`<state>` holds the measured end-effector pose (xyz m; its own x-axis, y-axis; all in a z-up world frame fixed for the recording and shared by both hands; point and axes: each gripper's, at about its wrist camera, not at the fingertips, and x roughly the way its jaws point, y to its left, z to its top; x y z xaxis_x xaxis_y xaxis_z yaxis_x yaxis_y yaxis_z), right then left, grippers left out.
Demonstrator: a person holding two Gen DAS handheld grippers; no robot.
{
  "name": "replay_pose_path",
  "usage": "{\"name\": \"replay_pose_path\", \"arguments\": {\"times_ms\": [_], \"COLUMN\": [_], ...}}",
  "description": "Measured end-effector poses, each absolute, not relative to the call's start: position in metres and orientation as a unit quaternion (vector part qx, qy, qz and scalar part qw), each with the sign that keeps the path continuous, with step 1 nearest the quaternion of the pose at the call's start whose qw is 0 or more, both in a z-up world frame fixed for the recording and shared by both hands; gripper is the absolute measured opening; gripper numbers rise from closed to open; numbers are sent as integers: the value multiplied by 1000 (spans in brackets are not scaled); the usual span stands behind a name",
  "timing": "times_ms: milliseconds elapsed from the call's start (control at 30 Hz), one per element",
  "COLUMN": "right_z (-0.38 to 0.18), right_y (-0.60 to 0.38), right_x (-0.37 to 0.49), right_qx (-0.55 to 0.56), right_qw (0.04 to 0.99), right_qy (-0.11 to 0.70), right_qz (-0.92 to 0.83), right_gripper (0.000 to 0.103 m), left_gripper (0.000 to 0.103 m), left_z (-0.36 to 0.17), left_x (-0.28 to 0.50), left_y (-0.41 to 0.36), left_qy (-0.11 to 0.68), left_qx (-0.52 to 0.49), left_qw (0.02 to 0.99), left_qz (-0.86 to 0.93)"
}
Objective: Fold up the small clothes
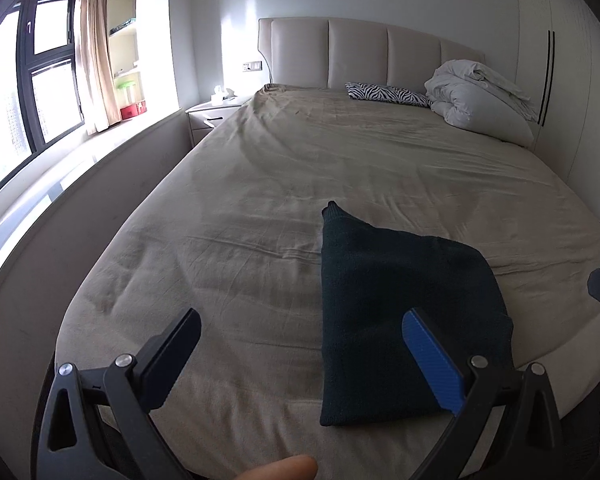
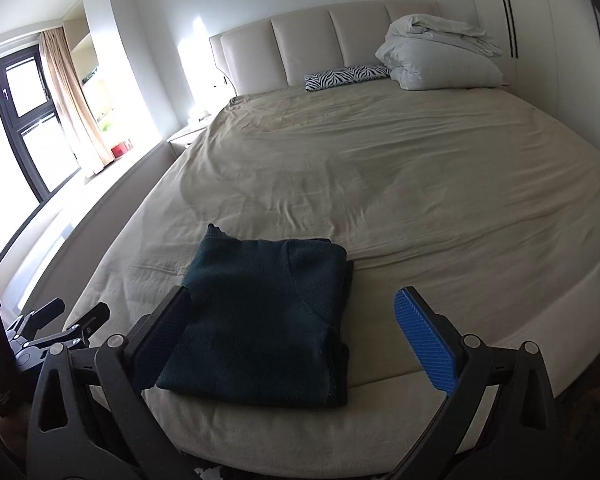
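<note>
While the dark garment point(image 2: 260, 320) lies folded on the bed's point(image 2: 380, 168) near edge | right tongs point(image 2: 292, 304) wide, empty, above it | left tongs point(image 1: 300, 320) wide, empty, at its left | white duvet point(image 2: 436, 56) bundled far right by the headboard

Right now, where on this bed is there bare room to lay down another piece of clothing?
Most of the bed sheet is bare: the whole middle, between the folded dark sweater at the near edge and the zebra pillow by the headboard. It is crowded only at the far right corner, where the white duvet is piled.
</note>
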<state>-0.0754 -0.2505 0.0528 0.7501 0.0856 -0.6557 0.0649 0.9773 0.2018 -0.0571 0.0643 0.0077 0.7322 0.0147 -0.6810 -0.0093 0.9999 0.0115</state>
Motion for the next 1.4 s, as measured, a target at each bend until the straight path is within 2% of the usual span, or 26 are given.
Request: {"name": "replay_pose_path", "arguments": {"times_ms": [233,433,1400], "right_z": [5,-18,-31], "right_y": [-245,-239,-225], "right_x": [-61,-54,-51], "right_qx": [106,96,74], "right_qw": [899,885,872], "right_qy": [425,455,483], "right_qz": [-16,-27,-20], "right_gripper": [103,103,103], "left_gripper": [103,103,103], "left_z": [-13,-24,-34], "left_x": [-49,-47,-45], "left_y": [65,64,61], "left_qy": [401,421,431], "left_qx": [-2,-6,0], "left_qw": [916,907,902], "left_qz": [-2,-10,-11]}}
